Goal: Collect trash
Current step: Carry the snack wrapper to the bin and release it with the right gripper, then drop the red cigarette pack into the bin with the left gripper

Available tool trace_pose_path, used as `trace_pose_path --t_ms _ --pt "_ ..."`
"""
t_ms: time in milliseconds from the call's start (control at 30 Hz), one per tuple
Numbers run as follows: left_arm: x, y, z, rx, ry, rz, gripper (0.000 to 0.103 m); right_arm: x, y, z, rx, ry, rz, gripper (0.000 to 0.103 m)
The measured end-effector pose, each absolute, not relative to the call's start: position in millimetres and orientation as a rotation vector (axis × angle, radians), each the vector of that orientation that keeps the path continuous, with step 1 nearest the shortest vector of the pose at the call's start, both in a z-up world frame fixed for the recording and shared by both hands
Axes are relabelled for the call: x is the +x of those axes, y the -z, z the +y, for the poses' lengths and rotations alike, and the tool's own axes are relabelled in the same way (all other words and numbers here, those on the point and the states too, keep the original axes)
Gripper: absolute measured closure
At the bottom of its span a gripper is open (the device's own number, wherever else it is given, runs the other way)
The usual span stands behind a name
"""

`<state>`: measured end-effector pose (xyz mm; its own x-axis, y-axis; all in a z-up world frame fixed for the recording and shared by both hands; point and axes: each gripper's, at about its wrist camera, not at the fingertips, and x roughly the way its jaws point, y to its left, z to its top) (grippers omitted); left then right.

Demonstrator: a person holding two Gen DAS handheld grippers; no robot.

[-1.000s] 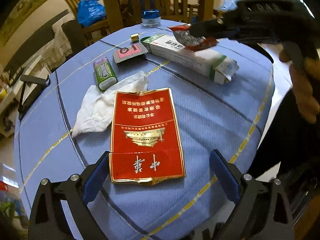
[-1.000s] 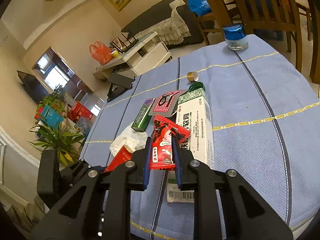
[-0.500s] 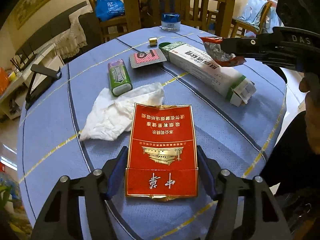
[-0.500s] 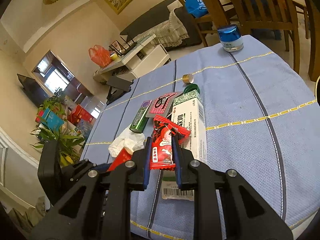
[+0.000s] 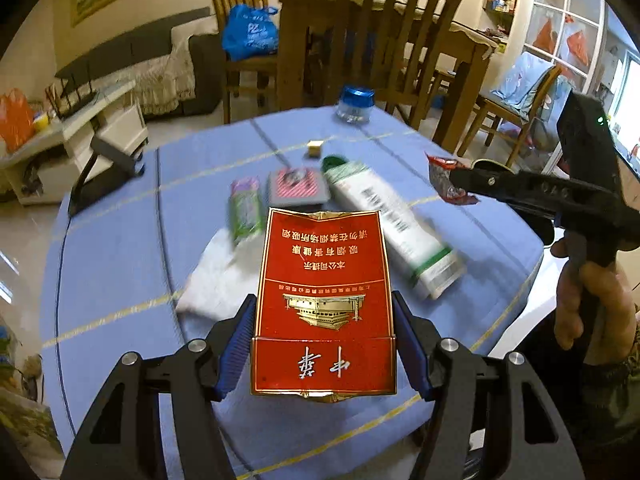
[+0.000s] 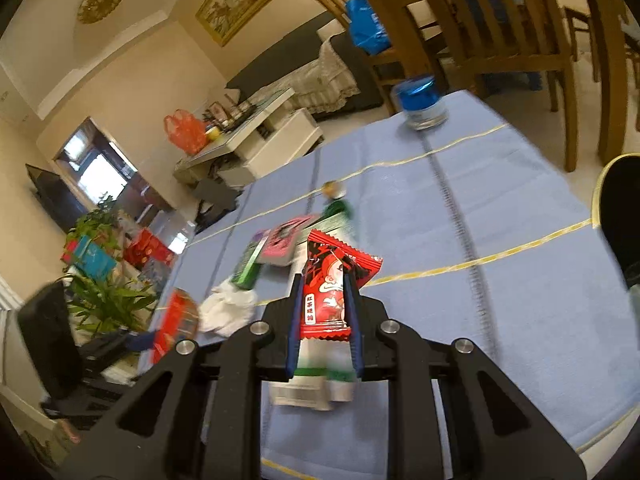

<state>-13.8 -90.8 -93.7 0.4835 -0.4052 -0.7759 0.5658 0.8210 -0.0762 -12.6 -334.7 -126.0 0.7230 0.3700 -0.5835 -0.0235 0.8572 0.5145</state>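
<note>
My left gripper [image 5: 323, 322] is shut on a flattened red cigarette pack [image 5: 324, 300] and holds it above the blue tablecloth [image 5: 120, 240]. My right gripper [image 6: 325, 300] is shut on a red snack wrapper [image 6: 328, 280], lifted over the table; it also shows in the left wrist view [image 5: 450, 178]. On the table lie a crumpled white tissue [image 5: 216, 280], a white and green medicine box [image 5: 396, 232], a green gum pack [image 5: 244, 212], a pink and grey blister card [image 5: 296, 186] and a small gold cap [image 5: 315, 148].
A blue-lidded jar [image 5: 354, 104] stands at the table's far edge. Wooden chairs [image 5: 392, 40] stand behind the table. A black stand [image 5: 104, 164] sits past the left edge. A low white cabinet [image 5: 76, 140] and plants [image 6: 104, 300] are on the left.
My left gripper closed on the red cigarette pack and lifted it off the table. My right gripper rose with the snack wrapper.
</note>
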Motion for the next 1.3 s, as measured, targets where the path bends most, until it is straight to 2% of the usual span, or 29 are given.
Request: trace_pose_path --t_ms 333,467,533,733,800,833,867,900,1033,1100,1200,1300 --pt "2.3 70.0 -197.4 0.245 0.687 0.821 0.04 -26.7 92.9 -469.1 0.391 0.184 0.64 0.083" --pt "0.8 69.4 -247.6 0.284 0.743 0.812 0.04 -30.2 126.3 -516.1 0.413 0.325 0.682 0.083" --pt "-2.3 70.8 -270.6 0.306 0.767 0.807 0.04 -29.1 152.6 -539.0 0.528 0.32 0.76 0.083" --pt "-10.3 76.8 -322.3 0.345 0.824 0.803 0.04 -49.4 151.2 -576.5 0.608 0.357 0.696 0.083" --pt "-10.9 78.7 -335.2 0.356 0.838 0.804 0.04 -53.8 157.1 -588.7 0.644 0.381 0.709 0.077" --pt "-11.3 79.5 -342.8 0.365 0.844 0.8 0.04 -54.1 160.3 -592.9 0.656 0.4 0.721 0.059" --pt "-11.3 80.0 -349.5 0.374 0.847 0.797 0.04 -55.2 163.1 -597.8 0.672 0.424 0.735 0.03" --pt "-11.1 81.5 -357.4 0.381 0.855 0.798 0.04 -58.1 165.5 -601.8 0.694 0.448 0.739 0.023" --pt "-9.5 84.8 -377.7 0.4 0.875 0.802 0.04 -79.9 156.8 -613.7 0.79 0.477 0.634 0.023" --pt "-8.3 87.0 -387.9 0.408 0.886 0.808 0.04 -95.5 150.8 -620.0 0.815 0.517 0.574 0.021" --pt "-7.3 90.9 -408.2 0.427 0.899 0.81 0.04 -114.8 144.4 -628.3 0.854 0.59 0.483 0.011" --pt "-4.8 92.3 -425.2 0.428 0.915 0.816 0.04 -135.9 142.0 -640.2 0.913 0.649 0.399 0.009"
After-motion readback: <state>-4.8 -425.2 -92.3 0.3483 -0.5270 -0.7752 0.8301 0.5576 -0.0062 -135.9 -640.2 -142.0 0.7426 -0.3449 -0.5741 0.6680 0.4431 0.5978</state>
